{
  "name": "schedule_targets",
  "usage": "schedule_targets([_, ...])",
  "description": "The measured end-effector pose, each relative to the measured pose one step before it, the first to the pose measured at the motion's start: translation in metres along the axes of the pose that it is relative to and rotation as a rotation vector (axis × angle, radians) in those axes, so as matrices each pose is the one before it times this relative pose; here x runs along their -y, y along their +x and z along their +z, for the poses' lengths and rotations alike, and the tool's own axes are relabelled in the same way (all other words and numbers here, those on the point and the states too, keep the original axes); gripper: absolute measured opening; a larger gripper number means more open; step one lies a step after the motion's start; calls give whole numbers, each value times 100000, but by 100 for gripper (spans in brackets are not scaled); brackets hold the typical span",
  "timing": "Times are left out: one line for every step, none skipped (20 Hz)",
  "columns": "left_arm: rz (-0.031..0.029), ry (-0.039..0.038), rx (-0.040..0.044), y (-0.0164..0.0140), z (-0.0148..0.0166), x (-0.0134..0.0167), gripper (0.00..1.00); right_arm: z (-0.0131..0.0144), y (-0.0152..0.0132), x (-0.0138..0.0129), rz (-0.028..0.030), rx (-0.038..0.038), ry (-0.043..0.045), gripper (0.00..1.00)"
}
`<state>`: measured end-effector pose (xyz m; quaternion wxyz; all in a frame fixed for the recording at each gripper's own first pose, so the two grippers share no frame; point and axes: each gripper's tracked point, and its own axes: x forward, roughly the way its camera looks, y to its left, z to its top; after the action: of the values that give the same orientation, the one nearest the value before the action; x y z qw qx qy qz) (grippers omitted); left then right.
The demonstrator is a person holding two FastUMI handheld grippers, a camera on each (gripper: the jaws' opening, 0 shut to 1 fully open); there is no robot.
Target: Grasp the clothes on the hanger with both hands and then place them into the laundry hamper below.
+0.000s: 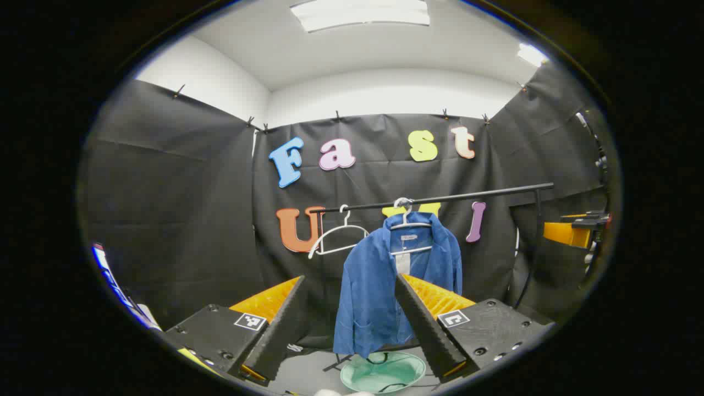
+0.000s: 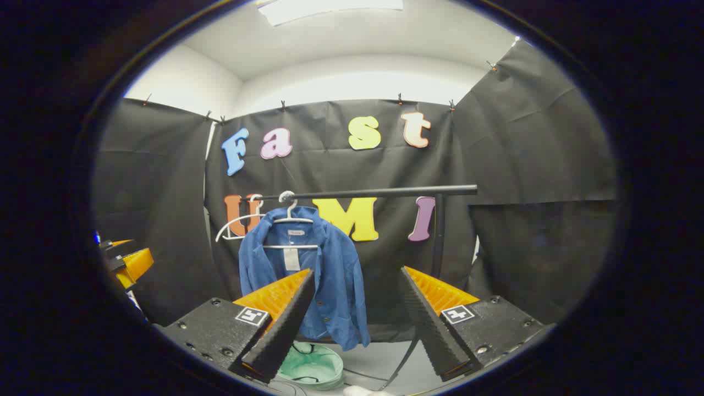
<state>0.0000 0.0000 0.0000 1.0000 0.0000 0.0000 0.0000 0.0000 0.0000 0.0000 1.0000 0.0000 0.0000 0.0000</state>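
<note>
While hanging from a white hanger (image 1: 408, 221) on the black rail (image 1: 440, 198), blue shirt (image 1: 385, 286) draped open at the front, pale tag at the collar, hem reaching down towards the floor. Just left of it on the same rail, an empty white hanger (image 1: 336, 236), tilted. Directly below the shirt, on the pale floor, a mint-green laundry hamper (image 1: 383, 373) with a dark rim, round mouth facing up, near the rail's black stand. Left gripper (image 1: 349, 324) held near the camera, well apart from the shirt, fingers (image 1: 278, 330) spread wide with nothing between them; black ridged pads on the inner faces, orange behind, square markers on the black bodies. Seen through the gap, the shirt's lower half and the hamper. At far right of the left gripper view, an orange and black piece of the other gripper. From the right gripper view, same shirt (image 2: 308, 275) left of centre on its hanger (image 2: 289, 217), rail (image 2: 374, 192) running right to an upright post (image 2: 438, 236), empty hanger (image 2: 234, 225) partly hidden behind the shirt's shoulder, hamper (image 2: 313, 366) low beneath the hem. Right gripper (image 2: 357, 324) likewise gaping, fingers (image 2: 434, 324) wide apart, clasping nothing, short of the garment. At left edge, an orange bit of the left gripper.
</note>
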Motion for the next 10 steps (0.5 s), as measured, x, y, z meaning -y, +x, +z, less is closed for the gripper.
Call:
schedule_targets([-59,-239,-323,145,-83,-29,98,104,188,-463,659,-253,792,97])
schedule_targets([16,7,-332,161,-126,-229,98,143,156,-237,264,170,570,97])
schedule_targets([389,65,-355,37,-149,-195,98,130,-44,47,-64,120,137,96])
schedule_targets([223,240,-460,4,-180,-176,99,-226,66,-171,-56,-195,-209,96])
schedule_targets([512,374,-297,-17,-71,-205,99,1,8,-376,539,-127,-167,96])
schedule_targets([469,707,-160,27,-140,-309,99,-115,-1,-395,514,45,-400,96])
schedule_targets([535,637,172,-25,-22,-256,99,233,36,-166,246,316,-536,96])
schedule_targets([369,390,260,37,46,-214,99,29,8,-13,-54,131,-598,96])
schedule_targets([196,143,-143,54,-65,-76,99,63,-58,-10,20,151,-332,96])
schedule_targets([-47,-22,-445,92,-141,-35,99,-27,-12,-103,-108,167,207,96])
